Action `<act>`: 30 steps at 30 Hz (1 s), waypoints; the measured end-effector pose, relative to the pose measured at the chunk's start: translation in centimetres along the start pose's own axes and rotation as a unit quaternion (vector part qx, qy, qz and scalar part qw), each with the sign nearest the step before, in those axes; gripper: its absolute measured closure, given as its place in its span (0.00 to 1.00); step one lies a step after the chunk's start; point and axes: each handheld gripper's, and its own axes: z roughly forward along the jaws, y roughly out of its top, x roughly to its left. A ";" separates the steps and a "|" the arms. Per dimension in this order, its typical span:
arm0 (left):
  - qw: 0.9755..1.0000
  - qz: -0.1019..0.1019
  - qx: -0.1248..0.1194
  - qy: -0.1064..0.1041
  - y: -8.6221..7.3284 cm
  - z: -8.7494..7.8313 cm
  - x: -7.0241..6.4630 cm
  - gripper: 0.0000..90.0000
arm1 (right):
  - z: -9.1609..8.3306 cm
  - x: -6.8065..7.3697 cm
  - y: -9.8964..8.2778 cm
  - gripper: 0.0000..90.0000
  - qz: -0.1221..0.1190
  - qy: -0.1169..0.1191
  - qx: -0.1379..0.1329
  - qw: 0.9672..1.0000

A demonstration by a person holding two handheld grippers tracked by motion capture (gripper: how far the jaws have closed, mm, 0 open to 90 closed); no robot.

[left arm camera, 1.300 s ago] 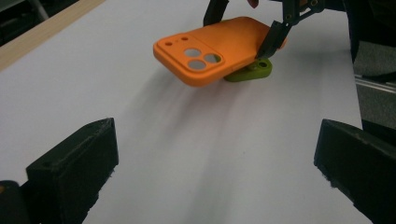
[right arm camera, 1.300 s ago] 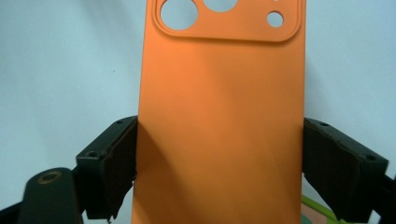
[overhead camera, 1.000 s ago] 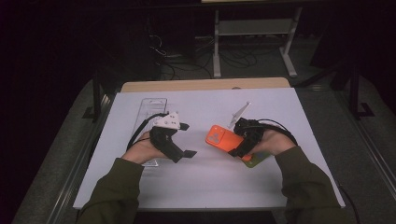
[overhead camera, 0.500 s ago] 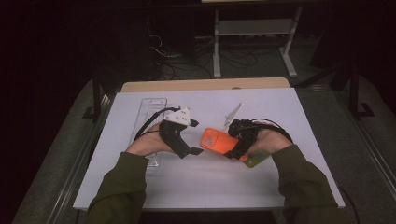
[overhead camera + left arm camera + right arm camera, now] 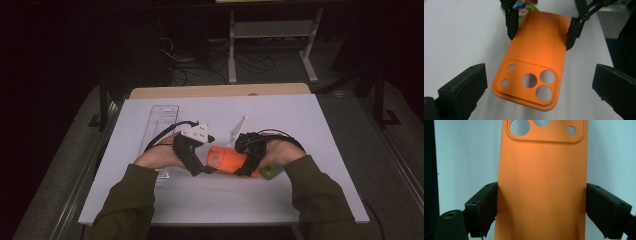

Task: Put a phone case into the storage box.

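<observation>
No words, brand names or numbers can be read on anything here.

Phone case (image 5: pixel 223 160) between both claws, above table (image 5: pixel 325 130)

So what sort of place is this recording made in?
Most likely a lab or workshop recording station, not a home: a white work table under bright light in a dark room, loose cables on the floor behind it, and a metal equipment stand further back.
</observation>
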 end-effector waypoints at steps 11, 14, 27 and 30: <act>0.999 0.024 0.039 -0.014 0.1 1.4 -0.4 0.00 | 0.4 1.0 0.6 0.17 -0.025 0.018 0.001 1.000; 0.998 0.033 0.056 -0.021 0.1 1.9 -0.4 0.00 | 0.3 1.3 0.8 0.17 -0.031 0.022 -0.003 0.999; 0.997 0.013 0.061 -0.039 -0.2 3.5 -1.0 0.00 | 0.0 1.6 1.0 0.17 -0.040 0.022 -0.016 0.999; 0.997 0.014 0.060 -0.037 -0.2 3.4 -0.9 0.00 | -0.1 1.5 1.0 0.17 -0.048 0.022 -0.018 0.998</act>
